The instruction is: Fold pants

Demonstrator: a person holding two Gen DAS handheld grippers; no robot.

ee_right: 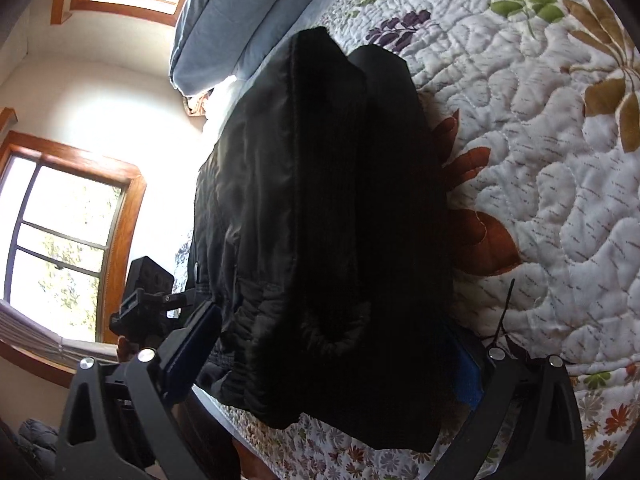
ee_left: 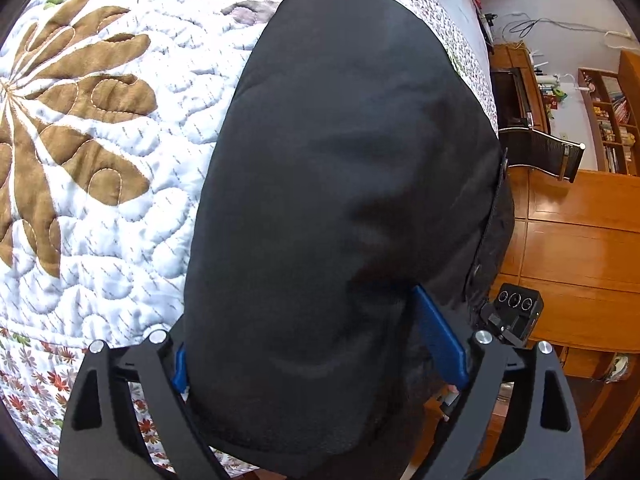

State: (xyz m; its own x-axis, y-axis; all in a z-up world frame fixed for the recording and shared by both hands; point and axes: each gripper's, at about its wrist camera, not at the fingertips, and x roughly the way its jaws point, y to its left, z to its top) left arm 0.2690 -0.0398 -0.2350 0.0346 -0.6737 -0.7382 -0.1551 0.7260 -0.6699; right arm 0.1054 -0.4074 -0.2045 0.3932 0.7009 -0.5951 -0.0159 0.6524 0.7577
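The black pants point(ee_left: 344, 184) lie folded in a thick stack on the quilted bed and fill the middle of both views point(ee_right: 328, 216). My left gripper point(ee_left: 320, 344) has its blue fingers point(ee_left: 440, 340) spread wide on either side of the near end of the pants. My right gripper point(ee_right: 336, 352) also straddles the near end, its blue fingers point(ee_right: 196, 344) wide apart, with the waistband side toward the bed edge. Cloth hides both grippers' fingertips. The other gripper's body shows at the bed edge in each view.
The white floral quilt point(ee_left: 100, 168) stretches beyond the pants. The bed edge runs right beside the pants, with wooden floor and cabinets point(ee_left: 580, 240) and a chair point(ee_left: 544, 152) below. Blue pillows point(ee_right: 232, 20) lie at the bed head, windows point(ee_right: 64, 236) beyond.
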